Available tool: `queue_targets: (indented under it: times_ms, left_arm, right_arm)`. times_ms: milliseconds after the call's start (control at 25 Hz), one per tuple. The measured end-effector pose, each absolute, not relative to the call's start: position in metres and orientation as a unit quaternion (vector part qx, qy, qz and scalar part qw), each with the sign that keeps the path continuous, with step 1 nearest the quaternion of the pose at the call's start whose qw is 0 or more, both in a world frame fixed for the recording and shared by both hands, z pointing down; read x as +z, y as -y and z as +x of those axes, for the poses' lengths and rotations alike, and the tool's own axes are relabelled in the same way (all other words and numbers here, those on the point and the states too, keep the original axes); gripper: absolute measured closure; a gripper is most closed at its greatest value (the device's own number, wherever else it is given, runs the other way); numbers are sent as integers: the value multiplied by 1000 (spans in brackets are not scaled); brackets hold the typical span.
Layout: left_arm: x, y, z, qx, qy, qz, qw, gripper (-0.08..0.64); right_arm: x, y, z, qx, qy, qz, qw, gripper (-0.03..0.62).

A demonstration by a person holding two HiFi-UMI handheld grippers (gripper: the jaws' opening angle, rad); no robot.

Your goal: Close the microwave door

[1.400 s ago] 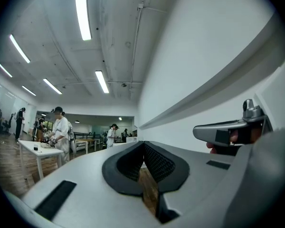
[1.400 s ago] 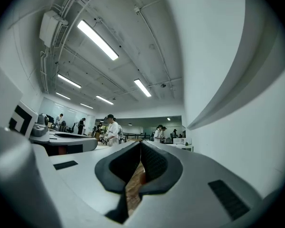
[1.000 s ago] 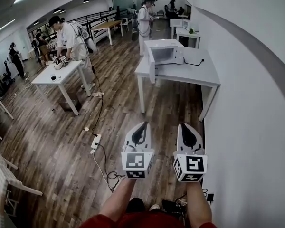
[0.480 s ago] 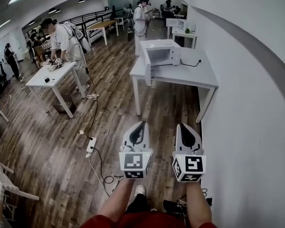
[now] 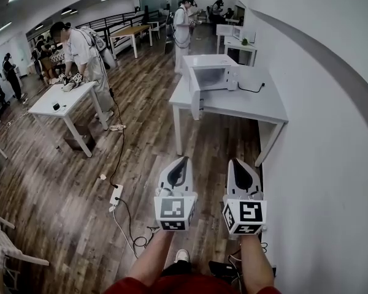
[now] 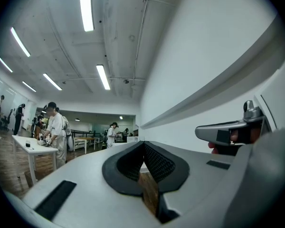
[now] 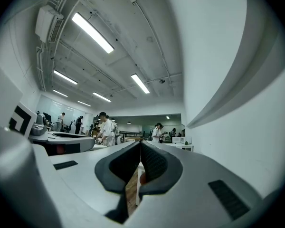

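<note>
While you hold both tools out level before you, the left gripper (image 5: 184, 162) has its jaws pressed together with nothing in them. The right gripper (image 5: 236, 163) matches it, tips meeting and empty. Beyond them lies wooden floor (image 5: 67, 164), with a power strip (image 5: 116, 195) and its cord off to your left. Farther ahead, well apart from both grippers, the white table (image 5: 260, 109) stands against the wall, and the microwave (image 5: 213, 72) sits on its left part. Its door (image 5: 197, 97) stands swung out toward you from the left front corner, seen nearly edge-on. It seems hinged there, though that is hard to confirm at this distance. Expect a light, rigid panel that swings freely until the latch, which likely wants a firm last press. Closed tips will do: push flat on the door's outer face near its free edge, away from the hinge. Go gently, since the oven may slide on the smooth tabletop.
</note>
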State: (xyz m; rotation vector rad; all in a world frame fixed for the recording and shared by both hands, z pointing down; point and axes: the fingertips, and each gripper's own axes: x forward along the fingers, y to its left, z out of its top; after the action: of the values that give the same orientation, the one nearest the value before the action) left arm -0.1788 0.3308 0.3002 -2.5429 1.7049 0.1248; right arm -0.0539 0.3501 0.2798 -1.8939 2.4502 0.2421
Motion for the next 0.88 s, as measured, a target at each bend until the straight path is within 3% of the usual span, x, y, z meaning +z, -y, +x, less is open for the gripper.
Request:
queue_targets:
  times_ms: [880]
  left_arm:
    - [307, -186, -204, 41, -535, -843, 43, 532]
  right_arm:
    - [289, -202, -86, 72, -780, -622, 19, 566]
